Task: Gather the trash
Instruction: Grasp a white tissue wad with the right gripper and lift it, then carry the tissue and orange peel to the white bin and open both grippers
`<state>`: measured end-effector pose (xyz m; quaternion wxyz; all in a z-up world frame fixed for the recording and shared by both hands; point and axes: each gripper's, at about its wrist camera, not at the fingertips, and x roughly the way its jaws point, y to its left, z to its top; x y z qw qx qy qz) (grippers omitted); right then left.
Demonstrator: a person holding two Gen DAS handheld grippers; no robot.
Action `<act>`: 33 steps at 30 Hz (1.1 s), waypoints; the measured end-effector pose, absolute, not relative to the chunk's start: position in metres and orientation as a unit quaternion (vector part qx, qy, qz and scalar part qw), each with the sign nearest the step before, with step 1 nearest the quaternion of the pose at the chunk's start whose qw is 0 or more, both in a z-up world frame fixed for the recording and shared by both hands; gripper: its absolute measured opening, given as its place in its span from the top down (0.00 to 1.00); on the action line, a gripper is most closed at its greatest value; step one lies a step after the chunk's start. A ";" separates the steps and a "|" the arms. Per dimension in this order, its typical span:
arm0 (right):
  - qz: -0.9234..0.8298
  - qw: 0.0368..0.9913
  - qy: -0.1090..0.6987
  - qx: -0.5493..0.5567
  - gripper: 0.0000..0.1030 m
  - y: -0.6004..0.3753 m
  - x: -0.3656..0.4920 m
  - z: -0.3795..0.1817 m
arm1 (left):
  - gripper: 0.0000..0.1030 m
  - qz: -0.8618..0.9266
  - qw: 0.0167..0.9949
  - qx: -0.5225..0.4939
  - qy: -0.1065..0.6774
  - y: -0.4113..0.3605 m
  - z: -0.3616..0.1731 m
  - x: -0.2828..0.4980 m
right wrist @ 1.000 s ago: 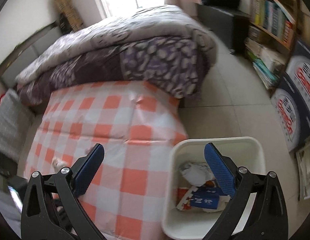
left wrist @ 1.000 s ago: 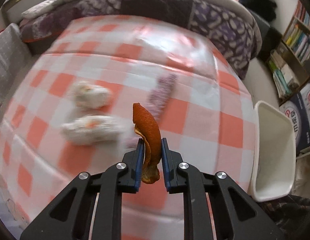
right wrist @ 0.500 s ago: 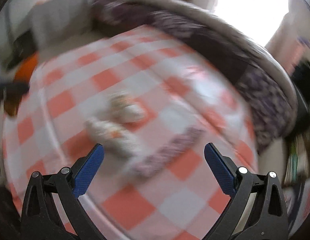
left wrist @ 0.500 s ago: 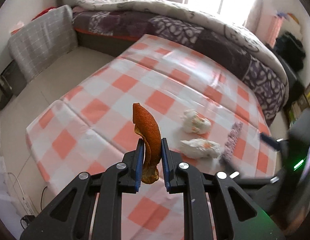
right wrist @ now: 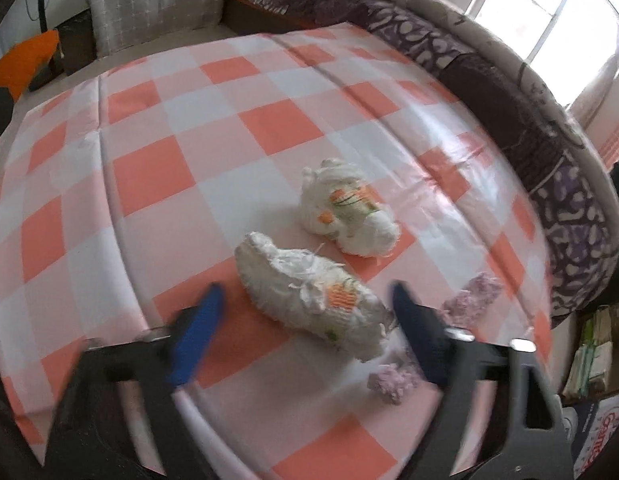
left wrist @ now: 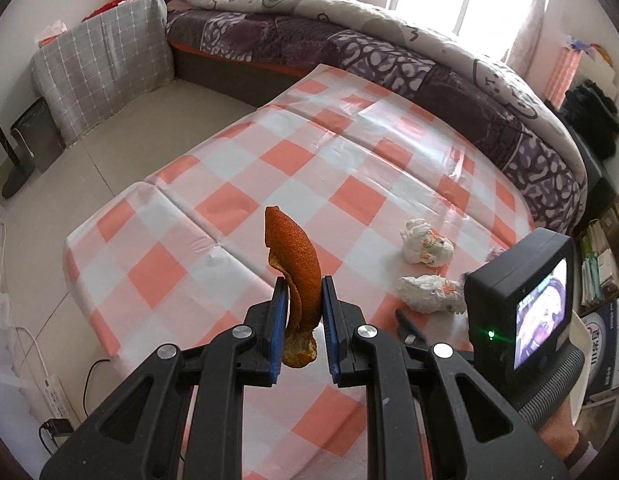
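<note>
Orange peel: pinched upright between the pads of the left gripper, held above the checked tablecloth.
Left gripper state: pressed together on the peel, which sticks up past the fingertips and hangs a little below them.
Right gripper: spread wide and carrying nothing; its blue pads are blurred by motion.
Nearer wad: white crumpled paper with orange marks, lying on the cloth between the right gripper's open fingers, just ahead of them.
Long axis: the wad runs from upper left to lower right in the right wrist view, slanted across the gap and closer to the right-hand finger.
Farther wad: beyond the first, just beside it.
Purple scraps: to the right of the wads, near the table edge.
Nearer arm: the right one, by my judgement, since the left is busy with the peel.
Change: half a second ago the right gripper was higher and farther back from the wads; it has dropped down over the nearer one. The left grip on the peel is the same.
</note>
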<state>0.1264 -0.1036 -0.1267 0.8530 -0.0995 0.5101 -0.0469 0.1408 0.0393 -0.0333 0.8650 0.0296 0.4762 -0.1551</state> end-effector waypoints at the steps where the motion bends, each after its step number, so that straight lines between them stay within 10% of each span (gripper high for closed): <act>1: -0.048 0.852 0.513 -0.096 0.46 -0.105 0.127 -0.127 | 0.83 -0.155 0.865 0.029 0.476 0.041 -0.033 0.141; 33: -0.097 0.930 0.340 0.102 0.51 -0.185 0.048 -0.004 | 0.83 -0.145 0.916 0.044 0.371 -0.011 0.012 0.114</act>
